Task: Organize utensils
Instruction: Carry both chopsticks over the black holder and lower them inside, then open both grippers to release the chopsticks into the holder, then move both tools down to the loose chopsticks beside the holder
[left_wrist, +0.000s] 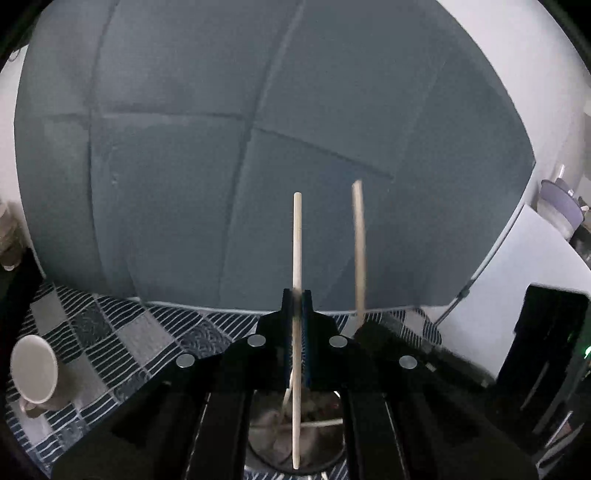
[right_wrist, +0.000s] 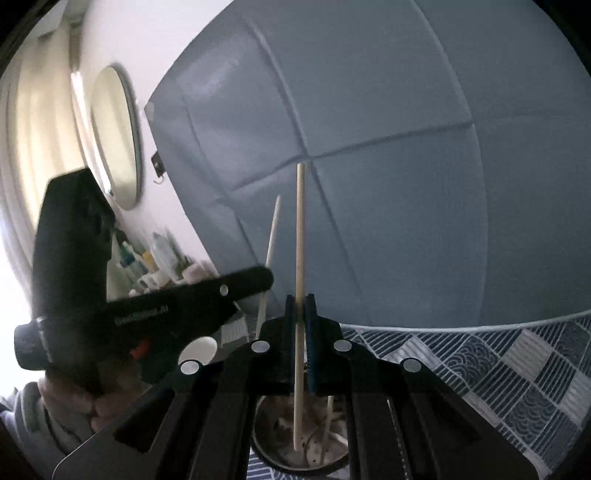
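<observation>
Chopsticks, one in each gripper, both standing upright over the round metal holder! The left gripper (left_wrist: 297, 295) has its jaws closed tight on a pale chopstick (left_wrist: 297, 240), pinched around mid-length, lower tip hanging just above the metal holder (left_wrist: 325, 458) below. Over on the other side, the right gripper (right_wrist: 300, 299) is clamped the same way on its own chopstick (right_wrist: 300, 229), tip dipping toward the holder (right_wrist: 266, 443), where more sticks already lie. From the left camera the right-hand chopstick (left_wrist: 358, 243) shows just beside the first.

These look like light, stiff, slender sticks, probably smooth enough to swivel in a narrow pinch, so a mid-shaft hold keeps them balanced. A white mug (left_wrist: 33, 373) sits well off on the patterned tablecloth (left_wrist: 110, 343). Next, by my reckoning: lower and release into the holder.
</observation>
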